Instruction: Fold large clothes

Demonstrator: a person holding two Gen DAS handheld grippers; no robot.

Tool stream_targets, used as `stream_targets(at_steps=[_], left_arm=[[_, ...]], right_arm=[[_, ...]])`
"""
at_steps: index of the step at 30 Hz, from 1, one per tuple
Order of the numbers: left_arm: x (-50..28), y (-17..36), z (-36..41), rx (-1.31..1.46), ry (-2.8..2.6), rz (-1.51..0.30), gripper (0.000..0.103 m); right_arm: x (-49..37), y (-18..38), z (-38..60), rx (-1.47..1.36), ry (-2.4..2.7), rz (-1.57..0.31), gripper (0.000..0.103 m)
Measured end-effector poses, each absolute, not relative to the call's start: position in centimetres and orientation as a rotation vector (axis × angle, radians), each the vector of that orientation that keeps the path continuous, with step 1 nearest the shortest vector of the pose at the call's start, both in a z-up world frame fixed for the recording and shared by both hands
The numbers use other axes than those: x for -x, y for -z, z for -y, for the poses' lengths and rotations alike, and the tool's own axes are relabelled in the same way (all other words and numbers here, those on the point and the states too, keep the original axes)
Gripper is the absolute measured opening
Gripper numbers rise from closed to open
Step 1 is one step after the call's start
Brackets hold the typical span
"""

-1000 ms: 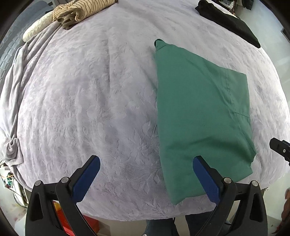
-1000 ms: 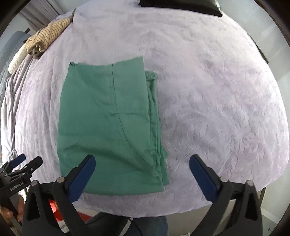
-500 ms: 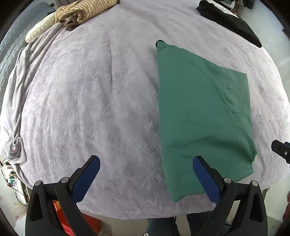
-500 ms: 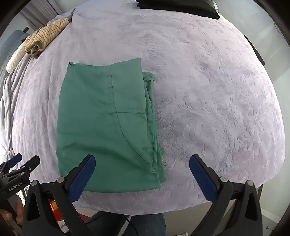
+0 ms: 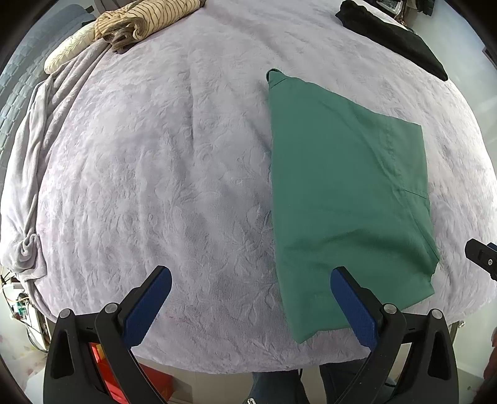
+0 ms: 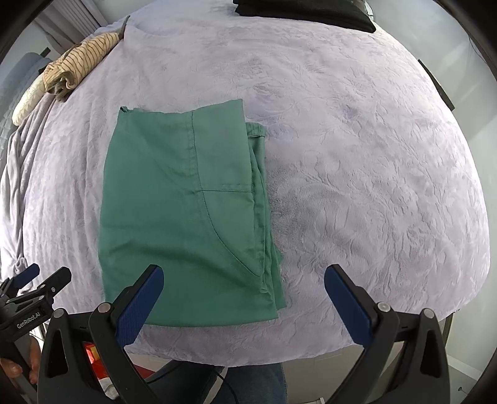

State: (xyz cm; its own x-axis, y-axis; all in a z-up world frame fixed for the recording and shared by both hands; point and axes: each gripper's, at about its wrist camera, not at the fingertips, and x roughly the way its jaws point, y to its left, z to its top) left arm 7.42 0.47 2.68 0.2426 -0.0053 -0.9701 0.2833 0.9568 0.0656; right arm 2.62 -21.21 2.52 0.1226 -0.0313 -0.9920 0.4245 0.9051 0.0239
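A green garment (image 5: 348,192) lies folded into a flat rectangle on the lilac bedspread (image 5: 155,174), near the front edge. In the right wrist view the green garment (image 6: 186,214) shows a seam and a pocket line, with folded layers stacked along its right side. My left gripper (image 5: 250,284) is open and empty, held above the bed's front edge just left of the garment. My right gripper (image 6: 243,282) is open and empty, above the garment's near right corner. The left gripper (image 6: 31,281) also shows at the lower left of the right wrist view.
A striped tan garment (image 5: 146,21) and a cream pillow (image 5: 66,51) lie at the far left. A black garment (image 5: 394,34) lies at the far right. A grey blanket (image 5: 28,161) hangs off the left side. A red box (image 5: 155,382) sits on the floor below.
Both grippers have drawn back and up from the bed a little; the garment sits slightly farther away in both views. It has not changed shape.
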Motion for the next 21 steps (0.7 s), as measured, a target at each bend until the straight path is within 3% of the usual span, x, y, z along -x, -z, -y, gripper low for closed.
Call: stream_targets(at_steps=[21], left_arm=[[-7.27,-2.82,-0.94,-0.242,0.188,-1.318,0.102]], right_arm=[[-2.54,-2.9,20.59,-0.328,0.338,-1.415,0.103]])
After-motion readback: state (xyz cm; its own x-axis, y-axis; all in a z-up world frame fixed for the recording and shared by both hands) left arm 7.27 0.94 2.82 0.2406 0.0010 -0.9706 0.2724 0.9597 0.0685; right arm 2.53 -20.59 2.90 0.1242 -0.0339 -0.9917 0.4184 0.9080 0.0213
